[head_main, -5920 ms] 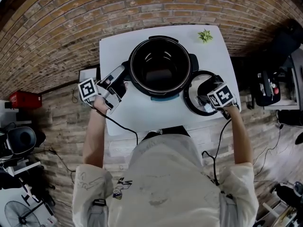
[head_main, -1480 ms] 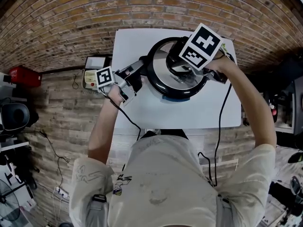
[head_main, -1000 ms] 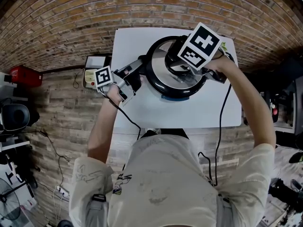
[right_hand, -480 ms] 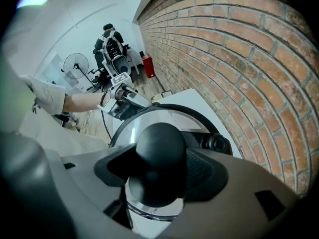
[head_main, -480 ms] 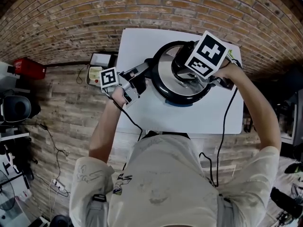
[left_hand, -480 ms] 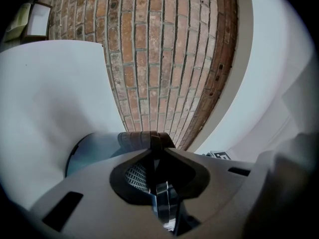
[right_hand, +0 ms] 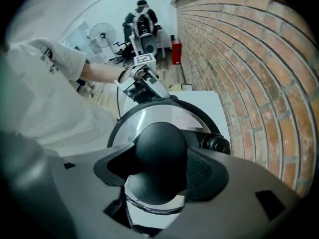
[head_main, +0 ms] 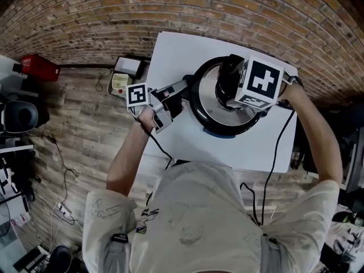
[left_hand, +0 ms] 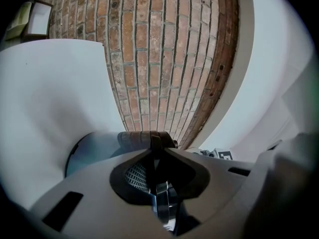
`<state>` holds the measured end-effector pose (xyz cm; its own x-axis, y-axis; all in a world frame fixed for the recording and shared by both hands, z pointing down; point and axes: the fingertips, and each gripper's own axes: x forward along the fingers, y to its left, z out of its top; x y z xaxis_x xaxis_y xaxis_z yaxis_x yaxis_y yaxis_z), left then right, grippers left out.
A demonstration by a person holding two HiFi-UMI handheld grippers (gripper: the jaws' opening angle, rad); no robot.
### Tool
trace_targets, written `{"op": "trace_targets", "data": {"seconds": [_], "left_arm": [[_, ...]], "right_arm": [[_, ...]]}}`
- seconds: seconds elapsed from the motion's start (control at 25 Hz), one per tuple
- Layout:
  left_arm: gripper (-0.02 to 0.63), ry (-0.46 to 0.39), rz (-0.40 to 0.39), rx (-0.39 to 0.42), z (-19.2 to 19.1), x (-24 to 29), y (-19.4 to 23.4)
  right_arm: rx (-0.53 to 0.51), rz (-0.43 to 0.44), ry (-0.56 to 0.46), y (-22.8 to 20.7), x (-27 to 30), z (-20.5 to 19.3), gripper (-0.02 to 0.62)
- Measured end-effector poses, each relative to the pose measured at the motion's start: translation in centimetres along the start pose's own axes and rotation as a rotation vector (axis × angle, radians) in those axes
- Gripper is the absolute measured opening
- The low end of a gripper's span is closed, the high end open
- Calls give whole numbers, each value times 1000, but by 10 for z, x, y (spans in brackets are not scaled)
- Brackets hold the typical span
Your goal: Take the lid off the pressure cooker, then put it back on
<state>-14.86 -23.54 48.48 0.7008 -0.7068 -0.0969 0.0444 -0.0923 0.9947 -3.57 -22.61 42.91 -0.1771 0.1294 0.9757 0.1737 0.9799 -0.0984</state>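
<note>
Against a red-brown brick wall [head_main: 114, 16] that fills the head view from 10 to 2 o'clock, a white desk [head_main: 170, 56] stands on a worn plank floor [head_main: 74, 129]. A person in a pale shirt [head_main: 193, 220] leans over the desk from 6 o'clock. The pressure cooker [head_main: 219, 132] sits toward the desk's 3 o'clock side, its shiny lid [head_main: 207, 101] seated on top.

The left hand-held gripper [head_main: 181, 90] reaches in level from the cooker's 9 o'clock, jaws narrow and clamped on the pot's side handle [left_hand: 137, 138]. The right hand-held gripper [head_main: 232, 87] points steeply down over the lid, jaws wide and closed around the black round knob [right_hand: 159, 143].

On the floor, dark equipment [head_main: 20, 115] stands at 9 o'clock, a red box [head_main: 38, 67] lies at 10 o'clock, and a small white box [head_main: 129, 66] sits just beside the desk's 9 o'clock edge. Thin cables [head_main: 62, 169] trail over the planks at 8 o'clock.
</note>
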Motion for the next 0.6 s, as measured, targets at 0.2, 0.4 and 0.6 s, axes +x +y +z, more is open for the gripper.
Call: {"op": "trace_targets", "data": {"seconds": [0.2,0.4,0.6], "left_arm": [[71,-5,-4,1,1,-3,-3],[71,-21,-1,1,1,-5,-3],[71,-31,4,-2,0,-4,-2]], "right_arm": [[-170,43,-2,0,-2,3,313],[-183,45,5,-2,-1,4,314],[-172,40,-3,-2,0,3,314]]}}
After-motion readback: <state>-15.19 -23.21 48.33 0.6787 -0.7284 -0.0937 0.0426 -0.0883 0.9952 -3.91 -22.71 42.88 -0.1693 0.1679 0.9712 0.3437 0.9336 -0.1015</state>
